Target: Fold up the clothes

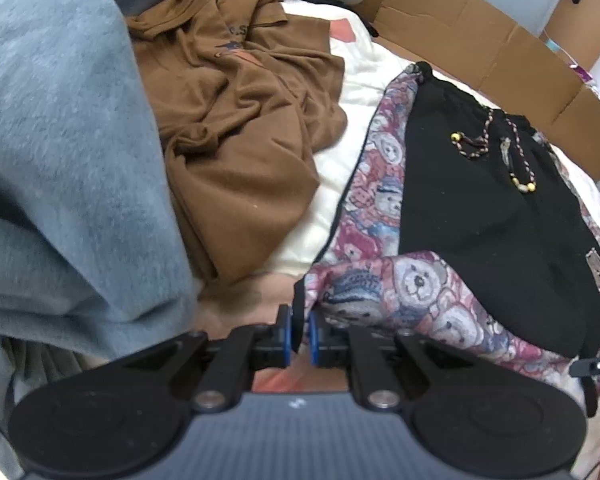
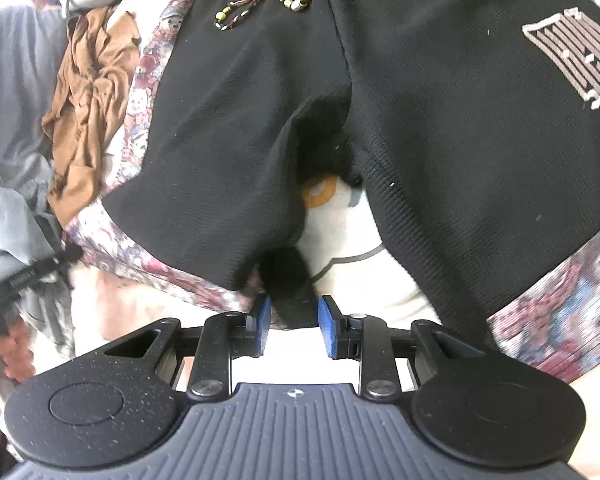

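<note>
Left wrist view: we see the left gripper nearly closed, pinching the shorts hem at bottom centre; the shorts spread up and right. Right wrist view: the right gripper, part open, clamps a black fold of the shorts, which fill the frame above.

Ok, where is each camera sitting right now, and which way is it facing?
Left wrist: on the left gripper, angled down across the bed; jaws pinch the bear-print hem of the shorts; brown shirt and grey garment to its left.
Right wrist: on the right gripper, angled down at the shorts' crotch; jaws close on black fabric; a hand shows lower left.
Shared: the shorts, their beaded drawstring, the brown shirt and the white bedding.
</note>
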Demonstrator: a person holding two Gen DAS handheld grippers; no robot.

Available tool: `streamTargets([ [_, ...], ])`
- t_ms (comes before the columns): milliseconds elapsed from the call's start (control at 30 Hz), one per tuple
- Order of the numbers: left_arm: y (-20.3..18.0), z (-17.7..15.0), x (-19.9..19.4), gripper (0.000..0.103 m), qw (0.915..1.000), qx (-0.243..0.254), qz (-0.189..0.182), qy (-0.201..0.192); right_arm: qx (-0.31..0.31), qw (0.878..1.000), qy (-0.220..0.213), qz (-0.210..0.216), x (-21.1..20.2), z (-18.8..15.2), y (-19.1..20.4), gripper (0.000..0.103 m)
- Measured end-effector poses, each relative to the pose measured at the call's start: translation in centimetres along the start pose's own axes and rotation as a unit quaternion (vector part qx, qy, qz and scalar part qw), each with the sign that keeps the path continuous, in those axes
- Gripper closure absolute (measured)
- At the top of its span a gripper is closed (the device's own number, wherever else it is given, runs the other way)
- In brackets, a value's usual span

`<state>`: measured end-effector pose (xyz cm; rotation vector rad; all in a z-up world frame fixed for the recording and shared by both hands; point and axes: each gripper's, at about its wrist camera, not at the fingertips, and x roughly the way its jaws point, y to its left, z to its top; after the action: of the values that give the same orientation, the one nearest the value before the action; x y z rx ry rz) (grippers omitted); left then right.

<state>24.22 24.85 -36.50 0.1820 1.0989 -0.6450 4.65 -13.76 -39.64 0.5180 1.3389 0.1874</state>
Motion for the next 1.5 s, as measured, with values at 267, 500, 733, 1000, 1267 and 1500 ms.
streamTargets([
  [267,-0.1,-0.6,0.3,0.094,1.0000,0.001,0.006,0.004,-0.121,0.992,0.006,-0.040,0.9,-0.9,1.6,0.062],
  [500,0.0,-0.8,0.4,0.094,1.0000,0.004,0.005,0.002,-0.160,0.986,0.004,-0.046,1.9,-1.2,2.6,0.062],
  [733,0.3,-1.0,0.5,0.094,1.0000,-0.006,0.000,0.004,-0.178,0.983,-0.003,-0.052,3.2,-1.0,3.9,0.067],
  [1000,-0.3,-0.7,-0.9,0.094,1.0000,0.009,-0.003,-0.002,-0.115,0.993,0.038,-0.006,1.4,-1.2,3.7,0.102],
  [1267,-1.0,0.5,-3.3,0.094,0.9996,0.011,-0.019,-0.020,-0.068,0.996,0.054,0.009,-2.3,-2.2,3.3,0.102],
  [1500,-0.9,1.1,-4.5,0.094,0.9994,0.002,-0.025,-0.025,0.022,0.996,0.069,0.052,-3.9,-2.1,2.0,0.102],
])
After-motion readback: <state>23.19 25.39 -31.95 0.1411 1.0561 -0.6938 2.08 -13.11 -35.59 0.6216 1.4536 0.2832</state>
